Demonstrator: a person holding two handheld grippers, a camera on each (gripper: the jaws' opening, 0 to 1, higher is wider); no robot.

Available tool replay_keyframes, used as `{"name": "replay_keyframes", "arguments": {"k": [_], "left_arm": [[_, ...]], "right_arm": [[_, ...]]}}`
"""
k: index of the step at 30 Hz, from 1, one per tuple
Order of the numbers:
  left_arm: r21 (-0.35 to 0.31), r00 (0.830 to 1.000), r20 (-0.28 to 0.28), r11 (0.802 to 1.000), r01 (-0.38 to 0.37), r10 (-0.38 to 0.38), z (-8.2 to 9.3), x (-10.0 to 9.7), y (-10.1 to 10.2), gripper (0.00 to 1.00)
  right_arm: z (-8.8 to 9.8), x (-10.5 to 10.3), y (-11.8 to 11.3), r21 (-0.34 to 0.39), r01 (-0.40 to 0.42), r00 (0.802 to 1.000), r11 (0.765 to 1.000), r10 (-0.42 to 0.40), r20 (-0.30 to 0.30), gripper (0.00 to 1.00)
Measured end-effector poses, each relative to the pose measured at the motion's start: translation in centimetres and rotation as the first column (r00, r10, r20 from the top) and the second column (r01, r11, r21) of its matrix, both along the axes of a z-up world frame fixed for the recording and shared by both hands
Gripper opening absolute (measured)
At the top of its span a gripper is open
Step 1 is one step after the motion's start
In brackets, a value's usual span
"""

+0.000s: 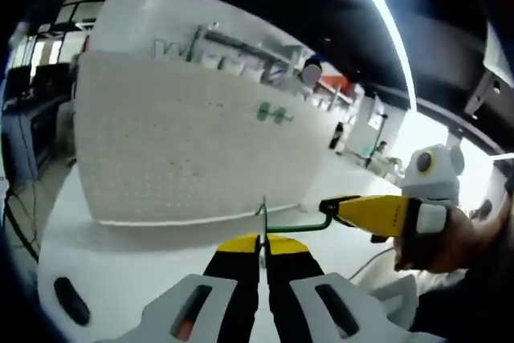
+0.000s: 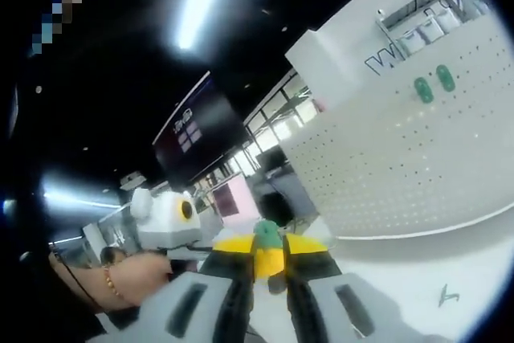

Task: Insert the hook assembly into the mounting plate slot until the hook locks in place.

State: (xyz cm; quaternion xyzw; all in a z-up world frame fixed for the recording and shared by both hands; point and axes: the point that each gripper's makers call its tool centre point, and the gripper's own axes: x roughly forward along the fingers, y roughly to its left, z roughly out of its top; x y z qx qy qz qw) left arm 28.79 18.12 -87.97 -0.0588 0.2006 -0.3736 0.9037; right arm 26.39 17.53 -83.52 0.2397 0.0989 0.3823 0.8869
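A thin green wire hook [image 1: 293, 226] hangs in the air between both grippers, in front of the white pegboard mounting plate [image 1: 185, 142]. My left gripper [image 1: 263, 240] is shut on the wire's upright end, which pokes up above its yellow tips. The right gripper [image 1: 329, 209] comes in from the right, shut on the hook's other end. In the right gripper view, a green piece of the hook [image 2: 267, 235] sits pinched between my right gripper's [image 2: 267, 253] yellow jaws. The pegboard [image 2: 401, 150] stands upright to the right, apart from the hook.
Two green hooks [image 1: 273, 112] are mounted on the pegboard, also seen as green hooks [image 2: 434, 84]. A small green part [image 2: 447, 295] lies on the white table [image 2: 385, 271]. A hand [image 2: 132, 277] holds the other gripper at the left.
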Motion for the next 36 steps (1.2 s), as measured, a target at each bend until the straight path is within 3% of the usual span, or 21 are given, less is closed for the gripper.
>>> {"name": "replay_keyframes", "arguments": {"k": [3,10,12,14,15,23,29,33,36], "left_arm": [[0.034,0.999,0.035,0.999,0.017,-0.019,0.2,-0.3,-0.6,0.01],[0.051,0.998,0.051,0.998,0.030,-0.032,0.2,-0.5,-0.8,0.01],[0.039,0.997,0.060,0.998,0.039,-0.041,0.3,-0.5,-1.0,0.01],[-0.026,0.998,0.048,0.999,0.047,-0.045,0.7,-0.7,-1.5,0.01],[-0.008,0.998,0.050,0.999,0.044,-0.043,0.5,-0.7,-1.2,0.01],[0.146,0.988,0.138,0.988,0.047,-0.067,0.4,-0.8,-0.6,0.01],[0.124,0.994,0.097,0.992,0.028,-0.041,0.0,-0.7,-0.3,0.01],[0.108,0.996,0.082,0.994,0.025,-0.034,-0.1,-0.8,-0.3,0.02],[0.073,0.998,0.058,0.997,0.032,-0.037,-0.2,-1.1,-0.5,0.02]], "right_arm": [[0.0,0.2,0.6,-0.011,-0.010,1.000,1.000,0.010,0.000,0.10],[-0.6,0.2,1.0,-0.048,-0.017,1.000,0.999,0.017,-0.012,0.10],[-0.7,0.3,1.0,-0.051,-0.014,1.000,0.999,0.013,-0.021,0.08],[-0.9,0.2,1.0,-0.061,-0.019,0.999,0.998,0.018,-0.029,0.08],[-0.6,0.5,0.9,-0.056,-0.010,1.000,0.998,0.010,-0.012,0.08],[-1.4,-0.2,1.3,-0.061,-0.031,0.997,0.998,0.027,-0.071,0.02],[-1.5,-0.5,1.6,-0.098,-0.014,0.999,0.995,0.010,-0.040,0.01],[-1.7,-0.5,1.4,-0.056,-0.001,0.998,0.998,-0.003,-0.066,0.00],[-1.7,-0.7,1.4,-0.101,-0.003,0.999,0.995,-0.001,-0.036,0.00]]}}
